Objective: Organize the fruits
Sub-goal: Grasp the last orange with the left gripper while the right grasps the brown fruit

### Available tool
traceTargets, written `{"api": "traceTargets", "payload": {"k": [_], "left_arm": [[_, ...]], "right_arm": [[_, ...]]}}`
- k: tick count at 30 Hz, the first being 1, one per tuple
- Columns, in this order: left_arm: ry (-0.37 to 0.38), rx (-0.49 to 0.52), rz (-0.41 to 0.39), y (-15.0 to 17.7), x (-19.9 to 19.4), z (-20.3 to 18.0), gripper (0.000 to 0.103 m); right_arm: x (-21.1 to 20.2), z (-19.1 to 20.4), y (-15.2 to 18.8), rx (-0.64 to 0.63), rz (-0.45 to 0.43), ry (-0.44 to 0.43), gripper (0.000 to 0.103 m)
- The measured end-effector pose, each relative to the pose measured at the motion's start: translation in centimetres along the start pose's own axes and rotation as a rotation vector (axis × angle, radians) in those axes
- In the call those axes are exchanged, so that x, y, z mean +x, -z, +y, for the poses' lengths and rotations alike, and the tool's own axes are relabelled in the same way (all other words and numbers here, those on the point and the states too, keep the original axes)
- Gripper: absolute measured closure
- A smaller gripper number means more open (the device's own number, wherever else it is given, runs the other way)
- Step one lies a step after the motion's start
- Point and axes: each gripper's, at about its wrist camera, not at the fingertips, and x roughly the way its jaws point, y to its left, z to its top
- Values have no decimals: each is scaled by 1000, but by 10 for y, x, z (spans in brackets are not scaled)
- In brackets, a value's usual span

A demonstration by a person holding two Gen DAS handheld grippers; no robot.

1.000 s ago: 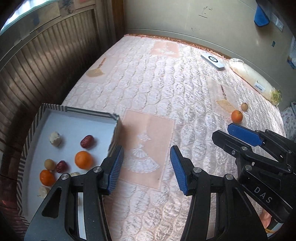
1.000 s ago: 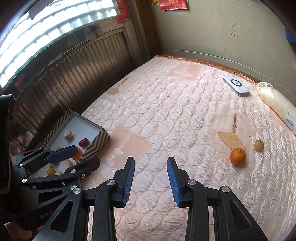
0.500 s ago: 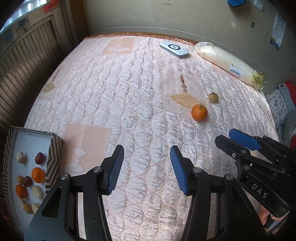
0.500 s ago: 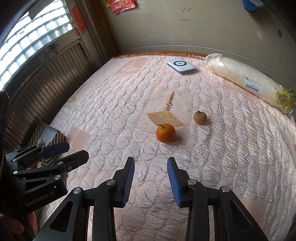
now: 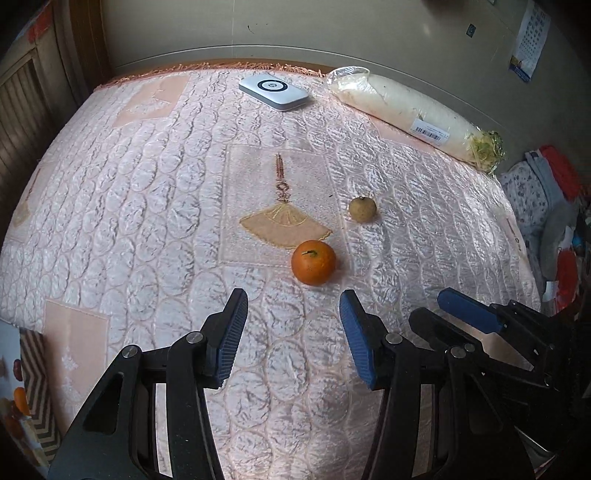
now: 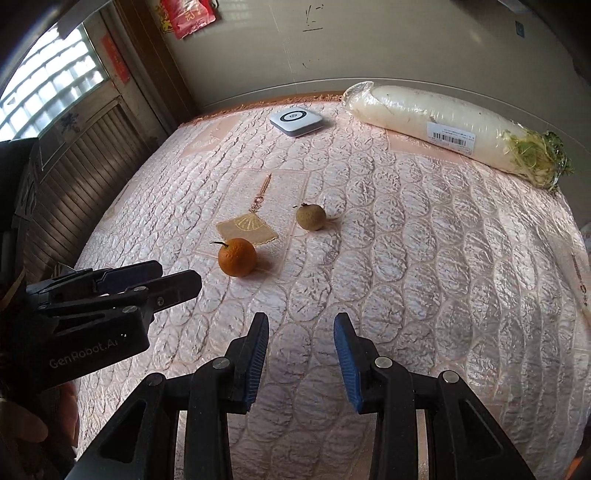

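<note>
- A pink quilted bedspread (image 5: 155,206) fills our view.
- Our left gripper (image 5: 293,332) hangs with fingers wide and empty — the orange (image 5: 313,262) lies just ahead of them.
- Beyond it, apart, sits a small brown fruit (image 5: 362,209).
- Our right gripper (image 6: 301,354) is likewise spread, holding nothing.

**A room in a home**

I am in a lived-in home room. A pink quilted cover (image 5: 147,206) lies under me, a red paper decoration (image 6: 184,16) and a calendar (image 5: 528,48) hang on the walls, and folded clothes (image 5: 546,192) are piled beside a barred window (image 6: 48,88).
</note>
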Motion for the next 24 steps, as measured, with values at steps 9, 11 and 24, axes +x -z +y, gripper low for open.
{"api": "traceTargets", "payload": {"k": [9,11,24], "left_arm": [[21,6,14,-15,34,-5,51],[33,5,13,-15,37,-3,58],[-55,-15,3,-1,16,18,72]], "right_arm": [[8,-16,-10,3,-4,-3,68],[12,-17,-13,-1,0,-5,68],[57,-7,-56,-61,-2,-30,68]]}}
